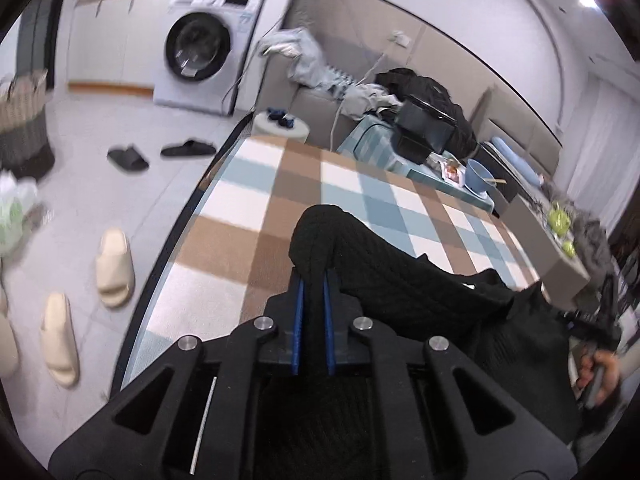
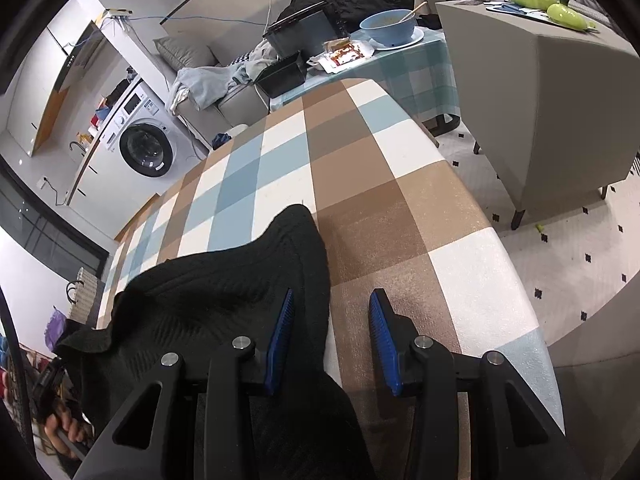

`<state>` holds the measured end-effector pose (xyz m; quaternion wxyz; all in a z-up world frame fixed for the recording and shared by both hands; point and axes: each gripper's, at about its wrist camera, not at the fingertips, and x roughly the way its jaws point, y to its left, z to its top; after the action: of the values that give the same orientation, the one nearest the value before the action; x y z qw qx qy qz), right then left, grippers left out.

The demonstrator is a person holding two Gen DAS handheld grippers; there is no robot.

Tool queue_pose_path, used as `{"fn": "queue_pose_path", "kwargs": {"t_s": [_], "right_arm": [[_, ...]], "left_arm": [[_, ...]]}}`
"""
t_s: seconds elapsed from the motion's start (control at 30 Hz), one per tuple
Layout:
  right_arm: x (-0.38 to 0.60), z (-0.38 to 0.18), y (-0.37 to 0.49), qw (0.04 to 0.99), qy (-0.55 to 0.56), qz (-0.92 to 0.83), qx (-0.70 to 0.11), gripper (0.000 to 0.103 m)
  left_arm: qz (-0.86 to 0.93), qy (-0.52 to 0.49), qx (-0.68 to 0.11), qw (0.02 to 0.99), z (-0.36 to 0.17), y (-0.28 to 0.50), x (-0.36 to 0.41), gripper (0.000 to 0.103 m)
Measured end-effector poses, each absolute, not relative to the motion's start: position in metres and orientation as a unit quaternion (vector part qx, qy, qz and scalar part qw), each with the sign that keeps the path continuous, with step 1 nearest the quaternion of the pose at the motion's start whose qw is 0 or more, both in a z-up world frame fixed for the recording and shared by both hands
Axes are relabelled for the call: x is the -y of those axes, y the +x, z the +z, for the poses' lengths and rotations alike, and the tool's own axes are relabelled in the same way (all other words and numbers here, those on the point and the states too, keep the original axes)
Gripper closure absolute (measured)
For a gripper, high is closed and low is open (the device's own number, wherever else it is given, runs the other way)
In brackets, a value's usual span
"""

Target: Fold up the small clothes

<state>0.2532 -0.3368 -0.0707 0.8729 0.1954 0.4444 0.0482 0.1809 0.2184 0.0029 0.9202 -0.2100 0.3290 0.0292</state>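
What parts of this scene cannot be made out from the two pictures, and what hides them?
- Black knit garment: its near part is hidden under the left claw in the left wrist view, so its type is unclear.
- Right claw: the right wrist view cannot settle whether its left pad touches the cloth.
- Bowl: contents too small to tell, right wrist view.
- Pale slippers: blurred; one is cut by the left edge, left wrist view.

Black garment (image 1: 400, 276) perhaps partly off-frame
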Motion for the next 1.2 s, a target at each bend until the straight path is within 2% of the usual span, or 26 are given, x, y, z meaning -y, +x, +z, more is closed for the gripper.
{"fn": "queue_pose_path", "kwargs": {"t_s": [0.17,0.27,0.33,0.4,0.47,0.6,0.67,1.2], "right_arm": [[0.333,-0.065,0.250,0.876,0.193,0.046,-0.440,0.063],[0.327,-0.056,0.245,0.880,0.187,0.060,-0.434,0.063],[0.323,-0.049,0.240,0.883,0.184,0.066,-0.428,0.063],[0.320,-0.046,0.236,0.881,0.188,0.071,-0.428,0.058],[0.316,-0.043,0.231,0.880,0.189,0.078,-0.428,0.052],[0.302,-0.039,0.211,0.883,0.178,0.091,-0.424,0.034],[0.295,-0.040,0.201,0.884,0.169,0.095,-0.426,0.027],[0.290,-0.012,0.135,0.906,0.134,0.101,-0.389,0.022]], "left_arm": [[0.085,-0.251,-0.368,0.891,-0.017,0.183,-0.243,0.096],[0.081,-0.255,-0.377,0.887,-0.018,0.178,-0.244,0.088],[0.078,-0.246,-0.377,0.889,-0.016,0.174,-0.240,0.080],[0.078,-0.244,-0.377,0.890,-0.014,0.168,-0.235,0.055],[0.078,-0.246,-0.367,0.894,-0.009,0.154,-0.230,0.045],[0.085,-0.229,-0.364,0.899,0.000,0.125,-0.218,0.038],[0.089,-0.224,-0.367,0.899,0.001,0.107,-0.213,0.037],[0.075,-0.207,-0.356,0.908,0.022,0.022,-0.175,0.035]]}}
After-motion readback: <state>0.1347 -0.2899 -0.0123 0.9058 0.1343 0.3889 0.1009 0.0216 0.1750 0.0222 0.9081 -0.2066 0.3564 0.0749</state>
